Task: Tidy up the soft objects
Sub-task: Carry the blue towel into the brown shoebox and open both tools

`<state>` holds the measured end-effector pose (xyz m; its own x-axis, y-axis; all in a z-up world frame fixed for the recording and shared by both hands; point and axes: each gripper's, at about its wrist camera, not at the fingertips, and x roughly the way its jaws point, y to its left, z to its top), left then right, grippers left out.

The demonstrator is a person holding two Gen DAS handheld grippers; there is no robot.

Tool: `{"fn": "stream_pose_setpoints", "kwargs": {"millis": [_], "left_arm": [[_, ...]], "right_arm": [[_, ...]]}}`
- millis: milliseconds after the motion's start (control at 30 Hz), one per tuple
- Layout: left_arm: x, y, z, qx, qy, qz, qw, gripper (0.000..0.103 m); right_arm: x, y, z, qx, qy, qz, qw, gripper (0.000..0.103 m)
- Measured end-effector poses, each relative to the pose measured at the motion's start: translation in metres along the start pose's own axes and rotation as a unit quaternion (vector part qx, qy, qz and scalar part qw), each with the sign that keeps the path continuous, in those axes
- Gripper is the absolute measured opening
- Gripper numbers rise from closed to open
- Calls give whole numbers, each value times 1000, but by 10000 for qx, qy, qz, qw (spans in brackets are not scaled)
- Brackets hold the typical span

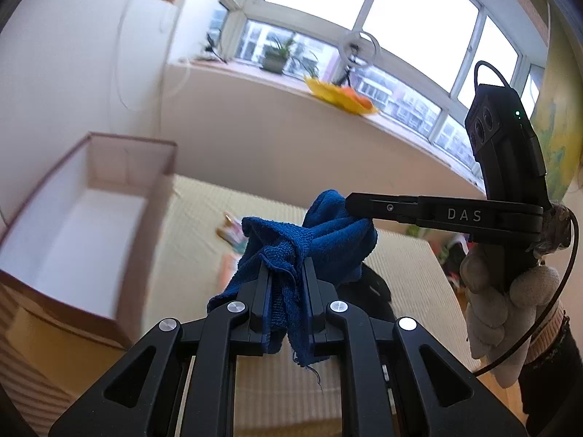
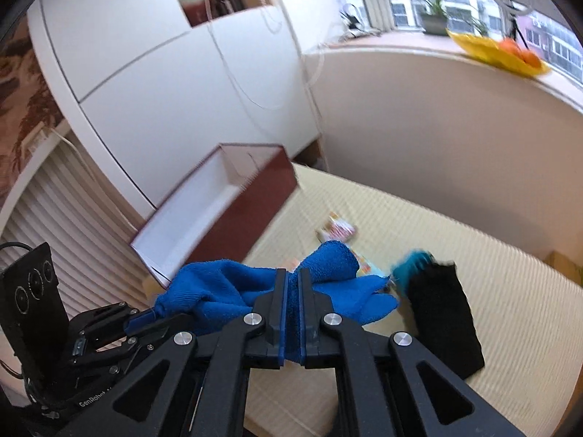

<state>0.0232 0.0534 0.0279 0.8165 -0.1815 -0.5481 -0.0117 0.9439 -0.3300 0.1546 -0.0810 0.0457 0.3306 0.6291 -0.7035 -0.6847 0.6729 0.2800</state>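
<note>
A blue terry towel hangs in the air above the bed, bunched between both grippers. My left gripper is shut on its near fold, with cloth hanging down between the fingers. My right gripper is shut on another part of the same blue towel. In the left wrist view the right gripper reaches in from the right and bites the towel's top. In the right wrist view the left gripper shows low on the left, clamped on the towel's end.
An open brown box with a white inside stands at the bed's left edge by white cupboards. A black folded cloth, a teal item and a small colourful pack lie on the cream mattress. A gloved hand holds the right gripper.
</note>
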Motion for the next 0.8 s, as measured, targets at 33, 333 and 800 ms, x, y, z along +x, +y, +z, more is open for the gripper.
{"fn": "stream_pose_setpoints", "kwargs": {"millis": [33, 333, 800], "left_arm": [[-4, 4, 4, 2, -65, 48, 10000, 12], [-45, 63, 37, -132, -762, 827, 9936, 12], [-19, 156, 30, -761, -457, 1782, 9800, 12]], "right_arm": [[2, 9, 7, -62, -42, 63, 10000, 4], [43, 98, 71, -695, -272, 666, 9950, 4], [169, 147, 88, -866, 497, 794, 9918, 4]]}}
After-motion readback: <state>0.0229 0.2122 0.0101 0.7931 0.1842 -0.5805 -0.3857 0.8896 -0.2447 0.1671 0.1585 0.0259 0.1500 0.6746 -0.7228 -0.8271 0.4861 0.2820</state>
